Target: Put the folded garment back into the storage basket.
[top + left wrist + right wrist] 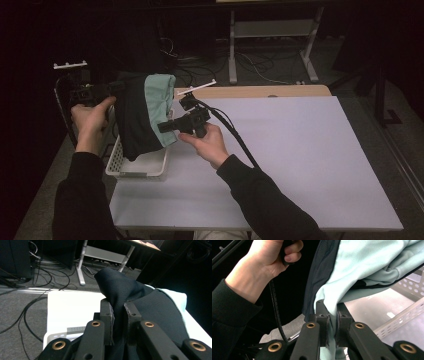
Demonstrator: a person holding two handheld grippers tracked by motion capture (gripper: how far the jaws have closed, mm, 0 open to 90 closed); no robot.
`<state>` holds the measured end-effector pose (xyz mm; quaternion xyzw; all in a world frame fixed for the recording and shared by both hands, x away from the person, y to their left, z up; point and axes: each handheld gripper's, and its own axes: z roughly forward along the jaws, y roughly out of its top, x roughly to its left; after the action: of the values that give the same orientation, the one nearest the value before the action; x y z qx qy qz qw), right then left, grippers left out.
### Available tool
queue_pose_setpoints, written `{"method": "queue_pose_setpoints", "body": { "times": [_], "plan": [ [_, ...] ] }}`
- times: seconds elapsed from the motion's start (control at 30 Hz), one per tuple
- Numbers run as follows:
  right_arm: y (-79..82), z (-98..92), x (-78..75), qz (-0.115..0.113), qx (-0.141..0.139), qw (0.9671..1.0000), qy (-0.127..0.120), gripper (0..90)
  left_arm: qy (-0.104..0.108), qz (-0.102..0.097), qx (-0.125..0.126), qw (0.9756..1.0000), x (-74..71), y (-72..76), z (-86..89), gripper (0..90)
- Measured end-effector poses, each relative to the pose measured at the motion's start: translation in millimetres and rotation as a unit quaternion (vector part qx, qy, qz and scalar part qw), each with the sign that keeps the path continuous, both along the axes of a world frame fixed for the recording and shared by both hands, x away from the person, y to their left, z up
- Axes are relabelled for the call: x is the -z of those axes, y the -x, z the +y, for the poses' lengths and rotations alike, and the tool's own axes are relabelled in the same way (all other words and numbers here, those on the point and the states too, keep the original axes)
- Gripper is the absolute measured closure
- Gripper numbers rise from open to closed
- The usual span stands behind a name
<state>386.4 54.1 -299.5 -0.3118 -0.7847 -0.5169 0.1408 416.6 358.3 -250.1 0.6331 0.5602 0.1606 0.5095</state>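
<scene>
Nearest, the person's dark sleeves come in from the bottom of the high view, one hand on each tool. The white basket (pixel 137 167) sits at the left edge of the white table (pixel 300 160) — all places below are given against it.

Right gripper (pixel 167 125): just above the basket's right rim, jaws pointing left, clamped on the pale mint part of the garment (pixel 145 115). In the right gripper view the jaws stand nearly together with a fold of mint cloth pinched between them; the perforated basket wall (pixel 402 315) runs below and to the right, and the person's other hand (pixel 265 261) grips a tool handle beyond the cloth.

Left gripper (pixel 112 89): up and to the left of the basket, over its far end, jaws clenched on the garment's dark navy part. In the left gripper view a peak of dark fabric (pixel 117 287) rises out of the narrow gap between the jaws.

Garment: held in the air between the two tools, hanging over the basket — its lower dark edge drops to about the basket's rim; whether it touches, cannot tell.

Beyond the basket: table's wooden far edge (pixel 260 91), then floor with cables (pixel 260 70) and a white metal stand (pixel 272 45).
</scene>
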Motion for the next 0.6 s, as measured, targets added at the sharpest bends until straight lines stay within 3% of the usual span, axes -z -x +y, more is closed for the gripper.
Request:
{"method": "queue_pose_setpoints", "body": {
  "times": [0.6],
  "plan": [
    [3.7, 24.7, 18.9, 0.008, 0.007, 0.9999, -0.003, 82.0, 0.003, -0.007, -0.025, 0.9997, 15.7, 10.1, 22.1, 79.1]
  ]
}}
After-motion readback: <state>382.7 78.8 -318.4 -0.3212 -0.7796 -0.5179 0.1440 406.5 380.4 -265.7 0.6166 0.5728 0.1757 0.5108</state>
